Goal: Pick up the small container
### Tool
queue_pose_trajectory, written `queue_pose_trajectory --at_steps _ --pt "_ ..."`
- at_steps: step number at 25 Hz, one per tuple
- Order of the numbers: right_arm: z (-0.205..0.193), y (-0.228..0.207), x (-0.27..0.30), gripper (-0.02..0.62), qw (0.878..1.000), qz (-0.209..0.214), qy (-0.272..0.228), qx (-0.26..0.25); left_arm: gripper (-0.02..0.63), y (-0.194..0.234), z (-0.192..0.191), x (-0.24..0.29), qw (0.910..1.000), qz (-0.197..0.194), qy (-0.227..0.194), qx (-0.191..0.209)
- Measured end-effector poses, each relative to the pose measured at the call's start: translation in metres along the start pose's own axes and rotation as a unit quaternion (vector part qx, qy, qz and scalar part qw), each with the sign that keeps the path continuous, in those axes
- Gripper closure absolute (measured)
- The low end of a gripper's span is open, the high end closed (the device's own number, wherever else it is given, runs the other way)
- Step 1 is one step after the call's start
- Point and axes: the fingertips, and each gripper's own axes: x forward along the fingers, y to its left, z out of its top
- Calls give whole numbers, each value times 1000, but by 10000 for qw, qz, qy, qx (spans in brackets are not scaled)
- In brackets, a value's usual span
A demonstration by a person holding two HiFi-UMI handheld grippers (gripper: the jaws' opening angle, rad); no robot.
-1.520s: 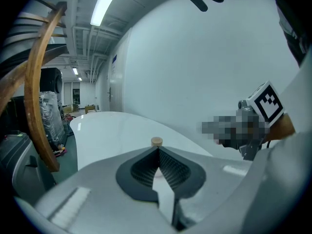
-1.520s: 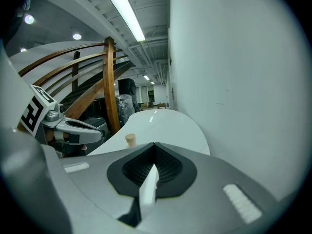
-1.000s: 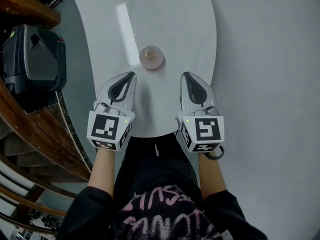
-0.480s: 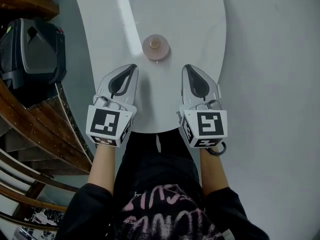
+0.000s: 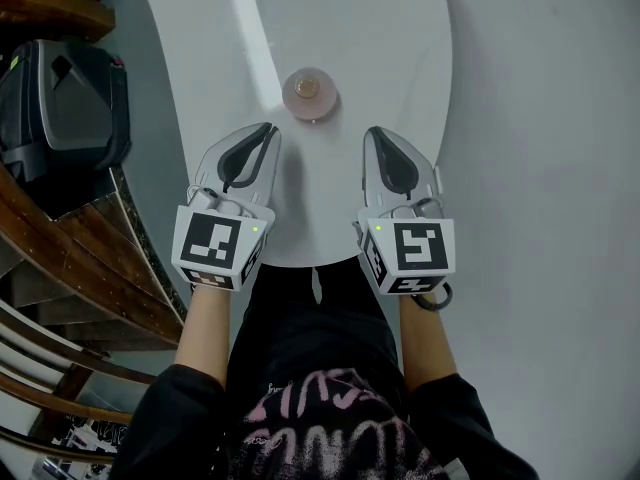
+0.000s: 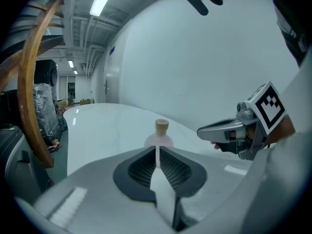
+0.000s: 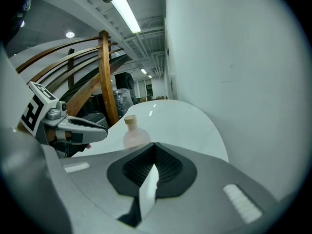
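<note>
The left tongs (image 5: 265, 128) are closed, their ribbed black pads pressed together on nothing. The right tongs (image 5: 372, 133) are likewise shut and empty. Both are held over the near end of the glossy white oval worktop (image 5: 390, 38), side by side with a gap between them. The small container (image 5: 308, 93), a pale pink round-bellied bottle with a tan stopper, stands on the worktop ahead of them, touching neither. It lies almost dead ahead of the left tongs and off to the left of the right tongs, so the left looks nearer. Its long axis is upright, stopper pointing up. Either tongs would need to open first.
</note>
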Motion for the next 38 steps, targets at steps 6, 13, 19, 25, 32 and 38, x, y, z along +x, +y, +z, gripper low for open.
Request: queue_pose_trajectory --at_steps 6,13,19,25,32,38 --pt "1 -1 0 584 10000 -25 23 5 529 0 7 7 9999 -92 -11 74" --pt "-2 -4 2 584 9999 -54 75 48 443 -4 15 24 9994 -218 -53 249" --pt "-6 -12 6 584 9998 -85 133 82 402 -2 22 41 9989 -266 -83 381" --pt "-6 -14 9 584 9998 -101 177 80 393 -2 23 48 9988 -282 -91 394" --pt "-8 -16 12 584 9997 -120 215 70 393 -1 25 54 9988 -283 -162 356" --pt "-5 -15 12 584 9996 -152 245 69 393 1 30 56 9987 -330 -209 335"
